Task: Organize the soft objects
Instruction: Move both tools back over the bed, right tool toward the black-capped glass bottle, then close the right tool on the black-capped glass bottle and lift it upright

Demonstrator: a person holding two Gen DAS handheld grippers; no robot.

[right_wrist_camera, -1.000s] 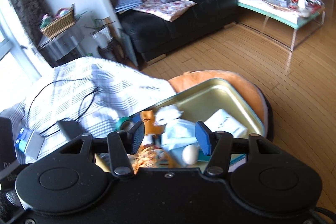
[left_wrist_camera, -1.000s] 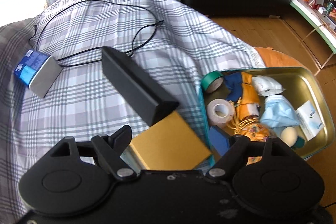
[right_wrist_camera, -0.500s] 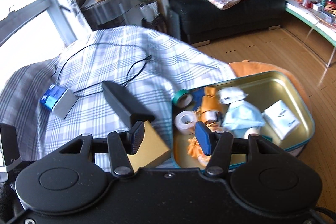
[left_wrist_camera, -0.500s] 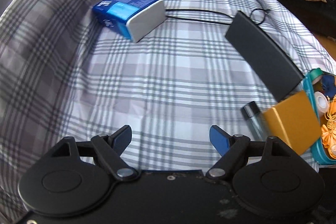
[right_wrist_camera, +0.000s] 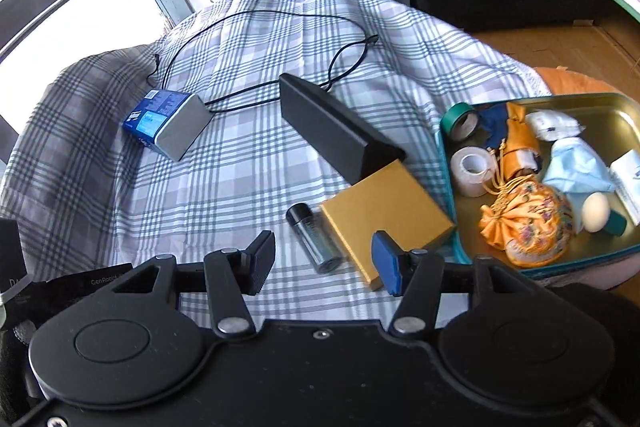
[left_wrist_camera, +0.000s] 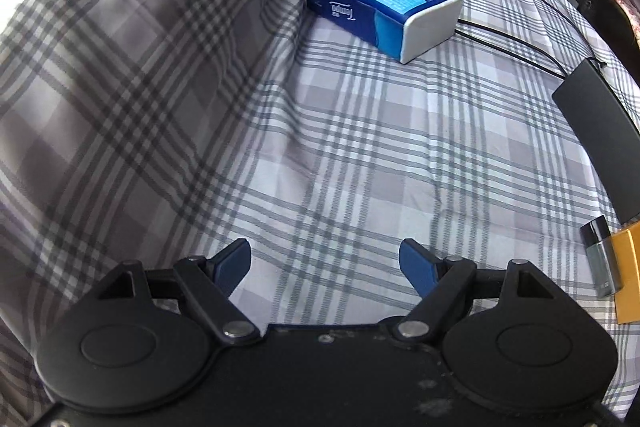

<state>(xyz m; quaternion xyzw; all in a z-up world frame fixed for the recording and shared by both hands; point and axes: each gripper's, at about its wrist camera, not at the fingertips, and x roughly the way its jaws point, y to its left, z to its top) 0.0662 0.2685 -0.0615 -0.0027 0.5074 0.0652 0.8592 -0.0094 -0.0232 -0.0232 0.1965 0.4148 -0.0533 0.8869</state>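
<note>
1. Two grippers in play, and both hold nothing: the left gripper hovers over the checked bedsheet at the bottom of its frame, jaws spread wide.
2. Right gripper sits low in its own view too, jaws spread, with a small dark-capped vial lying on the sheet just past the gap between them.
3. Tissue pack, blue with a white end, lies in the upper middle of the left view, close against the raised fold of the sheet; in the right view the same pack is at middle left.
4. Black cable loops across the sheet behind the pack.
5. Long black box runs diagonally through the centre of the right view, its near end touching a gold box.
6. Over at the right edge, a metal tray holds the soft things: an orange drawstring pouch, a light blue face mask and a white wad.
7. Also in the tray: green tape, a clear tape roll and a pale egg-shaped thing.
</note>
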